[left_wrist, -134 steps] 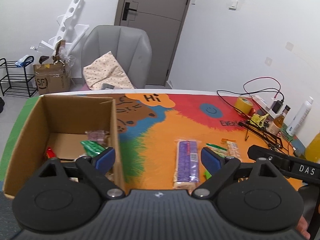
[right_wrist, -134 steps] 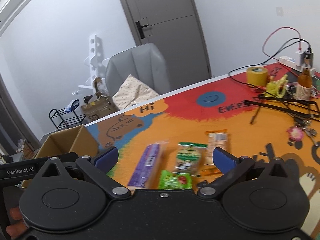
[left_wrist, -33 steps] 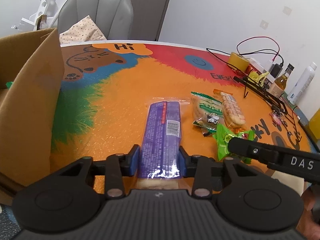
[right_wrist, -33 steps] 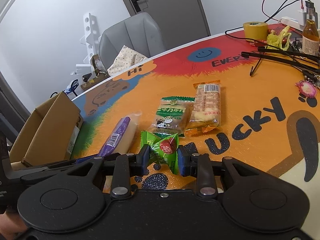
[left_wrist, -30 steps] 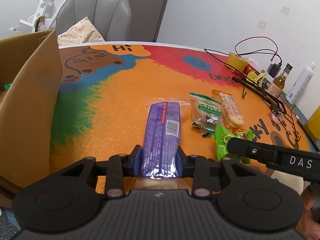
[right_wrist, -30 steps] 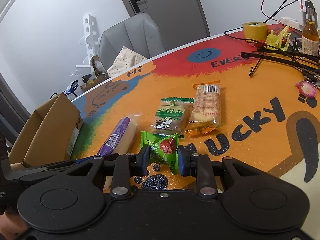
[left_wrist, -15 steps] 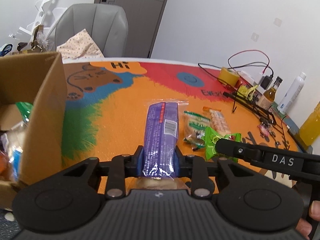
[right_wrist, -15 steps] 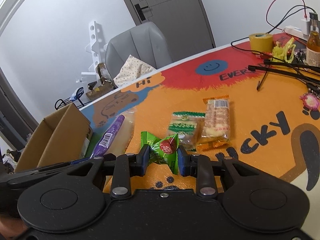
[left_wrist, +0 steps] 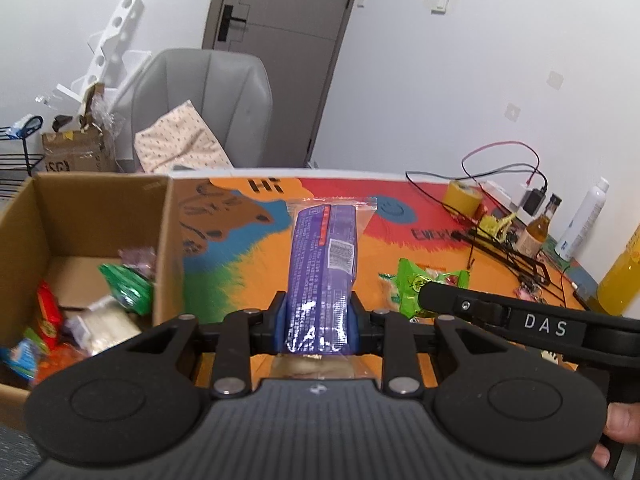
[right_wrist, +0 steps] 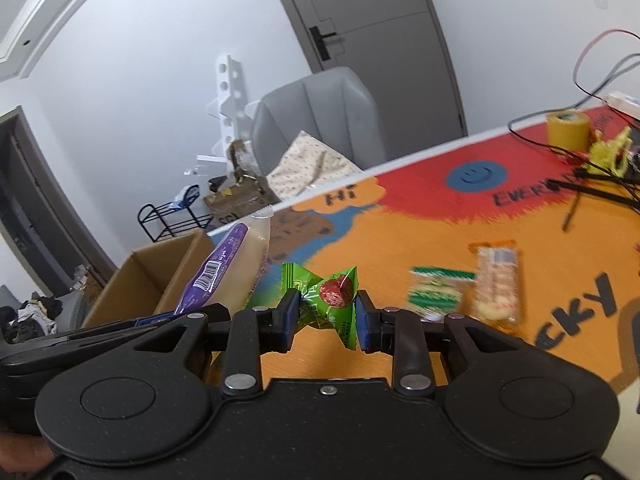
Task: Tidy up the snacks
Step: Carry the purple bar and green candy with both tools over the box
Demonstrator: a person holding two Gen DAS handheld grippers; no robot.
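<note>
Now the left tongs [left_wrist: 318, 318], clamping a purple packet [left_wrist: 323, 256] lengthwise toward twelve o'clock, sit nearer the cardboard box [left_wrist: 94, 216] at ten o'clock; the right tongs [right_wrist: 326, 322] pinch a green candy pouch [right_wrist: 326, 300].

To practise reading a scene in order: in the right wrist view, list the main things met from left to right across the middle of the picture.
cardboard box → purple snack pack → green candy packet → green-and-white snack pack → orange cracker pack

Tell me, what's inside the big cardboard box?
The cardboard box holds snack packets: a green one, a red one, a pale one. Its near wall hides anything lower.
</note>
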